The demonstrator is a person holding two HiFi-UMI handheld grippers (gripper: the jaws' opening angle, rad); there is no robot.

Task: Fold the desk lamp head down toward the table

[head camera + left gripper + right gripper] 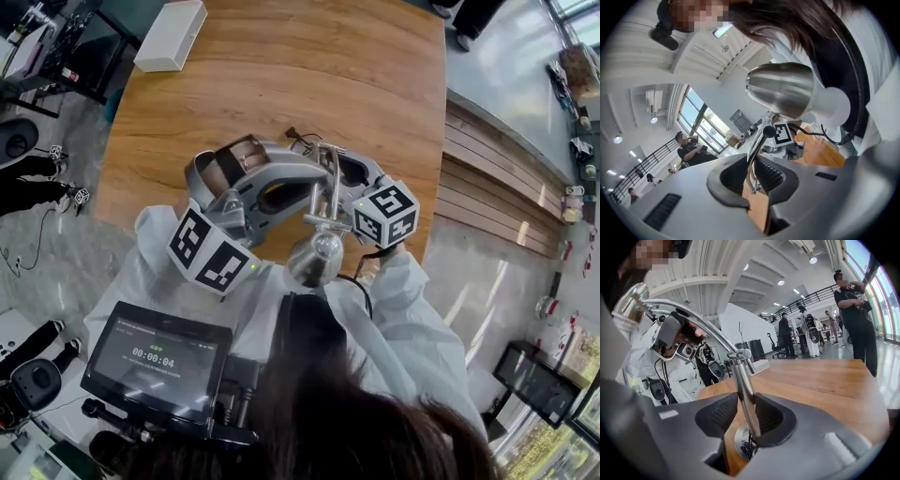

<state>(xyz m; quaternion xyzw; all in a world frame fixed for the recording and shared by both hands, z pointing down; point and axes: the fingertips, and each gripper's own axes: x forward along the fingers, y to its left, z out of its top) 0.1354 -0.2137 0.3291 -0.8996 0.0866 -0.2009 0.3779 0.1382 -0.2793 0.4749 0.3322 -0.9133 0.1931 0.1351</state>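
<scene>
On wooden table (281, 84), far left corner: white box (171, 35). Left gripper (752, 180): jaws narrow, clamped on thin chrome upper arm (757, 145) of desk lamp (323, 223). Lamp head (314, 258), polished metal, raised clear of tabletop at near table edge, between two marker cubes, close to person's white sleeve (412, 309). Right gripper (746, 413): jaws closed round upright lower post (743, 385), just above round base (739, 442) on tabletop.
</scene>
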